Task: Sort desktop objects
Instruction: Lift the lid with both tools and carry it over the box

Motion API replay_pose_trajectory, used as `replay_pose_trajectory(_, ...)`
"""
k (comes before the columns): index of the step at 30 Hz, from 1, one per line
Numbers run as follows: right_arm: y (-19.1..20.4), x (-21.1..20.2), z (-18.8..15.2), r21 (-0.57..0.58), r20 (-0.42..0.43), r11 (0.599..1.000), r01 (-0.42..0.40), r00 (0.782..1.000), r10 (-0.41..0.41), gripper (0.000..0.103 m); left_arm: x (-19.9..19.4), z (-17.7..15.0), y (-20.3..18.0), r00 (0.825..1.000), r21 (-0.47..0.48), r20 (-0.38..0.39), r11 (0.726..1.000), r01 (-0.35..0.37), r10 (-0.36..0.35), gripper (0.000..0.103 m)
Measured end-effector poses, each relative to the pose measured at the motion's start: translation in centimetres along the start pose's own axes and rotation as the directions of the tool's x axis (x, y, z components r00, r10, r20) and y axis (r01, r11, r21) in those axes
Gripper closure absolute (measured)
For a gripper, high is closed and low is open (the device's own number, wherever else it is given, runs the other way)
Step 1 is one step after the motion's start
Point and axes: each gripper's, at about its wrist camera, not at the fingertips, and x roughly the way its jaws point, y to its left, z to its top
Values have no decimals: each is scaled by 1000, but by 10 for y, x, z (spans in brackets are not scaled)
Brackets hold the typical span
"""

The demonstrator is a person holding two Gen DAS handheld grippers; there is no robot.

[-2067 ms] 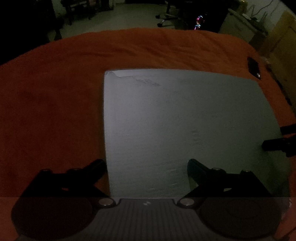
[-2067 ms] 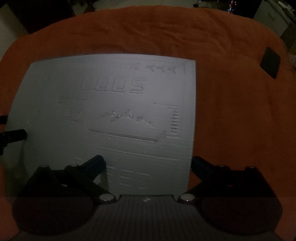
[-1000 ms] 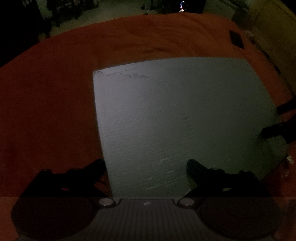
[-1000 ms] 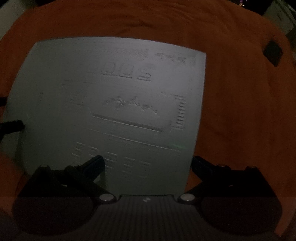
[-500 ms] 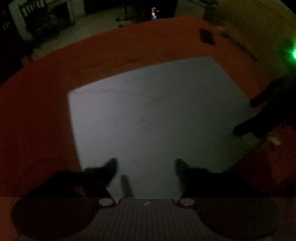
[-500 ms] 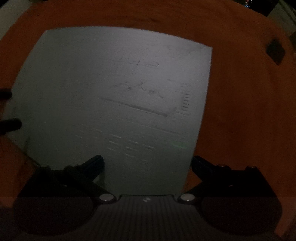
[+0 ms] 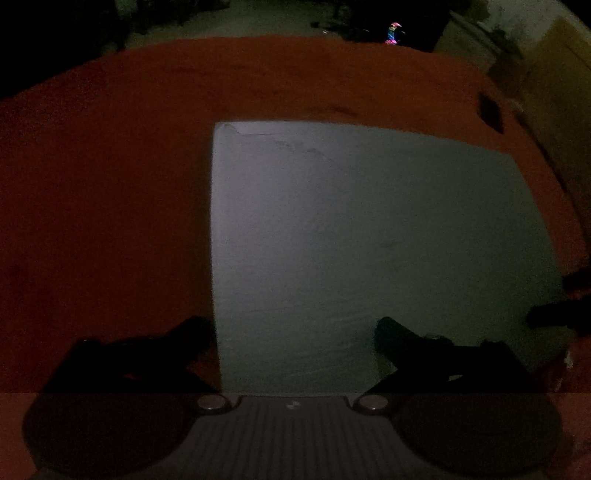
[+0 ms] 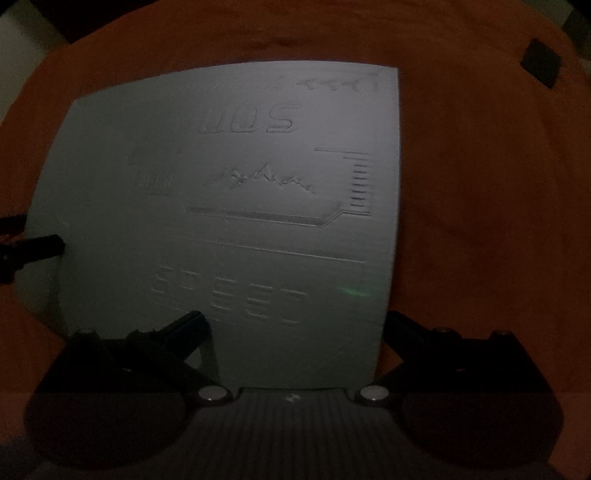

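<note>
Embossed lettering and a jagged line graphic show on the grey mat [image 8: 229,206] only in the right wrist view, while the left wrist view gives a plain grey mat [image 7: 369,251] face plus a dim room and a coloured light [image 7: 393,33] beyond the desk. One mat lies flat on the orange-clothed desk [image 7: 92,203], with one small black object [image 8: 542,63] near the far right edge. Left hand-held gripper [image 7: 295,332] and right hand-held gripper [image 8: 295,325], two in all, both spread wide, empty, straddling opposite mat edges.

black fingers [image 8: 184,328], ribbed grey body, 2 silver screws
</note>
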Motion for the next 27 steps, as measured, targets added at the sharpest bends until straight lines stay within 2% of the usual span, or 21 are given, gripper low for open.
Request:
replay_pose_trajectory(2, 0, -5, 4, 26, -8, 1000, -6, 1000, 6, 0, -8, 1, 1, 1000, -18, -6, 1000, 19, -19, 7)
replay_pose_trajectory(5, 5, -11, 1, -3, -5, 1000, 3, 1000, -3, 0, -23, 3, 3, 999, -7, -2, 999, 52, -52, 9)
replay_pose_trajectory(6, 7, -11, -1, -21, -2, 1000, 8, 1000, -8, 0, -28, 0, 3, 997, 11, -5, 997, 77, -77, 25)
replay_pose_trajectory(7, 8, -10, -2, -42, 1, 999, 15, 1000, -15, 0, -28, -3, -1, 994, 38, -32, 994, 103, -102, 35)
replay_pose_trajectory(8, 10, -9, -4, -62, 3, 998, 21, 1000, -21, 0, -28, -7, -7, 990, 67, -63, 989, 130, -126, 40)
replay_pose_trajectory(10, 15, -8, -10, -85, 22, 995, 49, 999, -47, 0, -28, -23, -19, 998, 133, -15, 989, 65, -64, 37)
replay_pose_trajectory(12, 14, 5, -14, -98, 31, 992, 75, 997, -72, 0, -23, -34, -23, 1000, 181, 28, 984, -4, -1, 27)
replay_pose_trajectory(13, 13, 9, -15, -100, 30, 992, 76, 997, -74, 0, -23, -35, -19, 999, 161, 39, 987, -18, 12, 25)
replay_pose_trajectory(14, 12, 12, -16, -99, 29, 992, 74, 997, -71, 0, -23, -36, -14, 999, 134, 49, 991, -28, 22, 18)
replay_pose_trajectory(16, 3, 16, -13, -71, 20, 997, 37, 999, -36, 0, -25, -37, -5, 995, 92, 82, 994, -59, 52, 12)
replay_pose_trajectory(17, -3, 16, -11, -58, 12, 998, 18, 1000, -17, 0, -25, -37, -2, 992, 89, 104, 993, -77, 68, 6)
replay_pose_trajectory(20, -8, 16, -11, -27, 3, 1000, -15, 1000, 15, 0, -11, -38, 11, 998, 57, 45, 997, -43, 40, 7)
replay_pose_trajectory(21, -7, 16, -12, -26, 3, 1000, -15, 1000, 15, 0, -2, -41, 15, 1000, 28, -1, 1000, 9, -9, 6)
replay_pose_trajectory(23, -7, 18, -14, -18, 4, 1000, -10, 1000, 10, 0, 4, -46, 17, 998, -10, -14, 998, 56, -56, 4)
replay_pose_trajectory(25, -4, 19, -17, -1, 2, 1000, 4, 1000, -4, 0, 4, -49, 11, 998, 5, -19, 998, 56, -56, 7)
replay_pose_trajectory(27, 6, 14, -22, -11, 13, 1000, 28, 1000, -27, 0, 1, -54, 10, 1000, 48, -1, 998, 30, -30, 3)
